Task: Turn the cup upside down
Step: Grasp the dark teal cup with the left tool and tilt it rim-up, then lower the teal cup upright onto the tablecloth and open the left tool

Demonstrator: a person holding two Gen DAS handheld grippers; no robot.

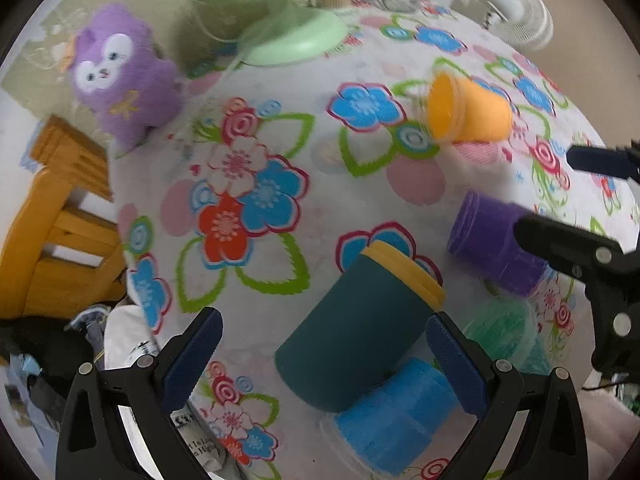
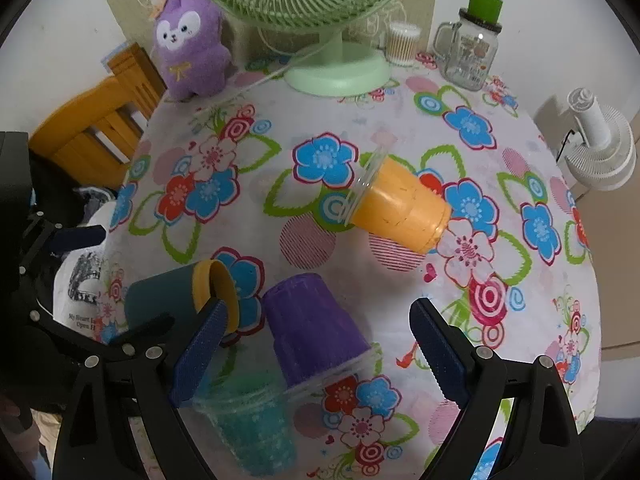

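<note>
Several cups lie on the floral tablecloth. A dark teal cup with a yellow rim (image 1: 356, 328) (image 2: 176, 298) lies on its side between the open fingers of my left gripper (image 1: 324, 356). A blue cup (image 1: 396, 416) lies on its side beside it. A purple cup (image 2: 314, 328) (image 1: 492, 240) stands upside down, tilted, between the open fingers of my right gripper (image 2: 316, 354). A green translucent cup (image 2: 252, 428) (image 1: 504, 336) lies beneath it. An orange cup (image 2: 400, 208) (image 1: 468, 108) lies on its side farther off.
A green fan (image 2: 336, 64), a purple plush toy (image 2: 188, 44), a glass jar with a green lid (image 2: 472, 48) and a cotton-swab tub (image 2: 402, 42) stand at the back. A white fan (image 2: 600, 148) is right. A wooden chair (image 2: 92, 132) stands left of the table edge.
</note>
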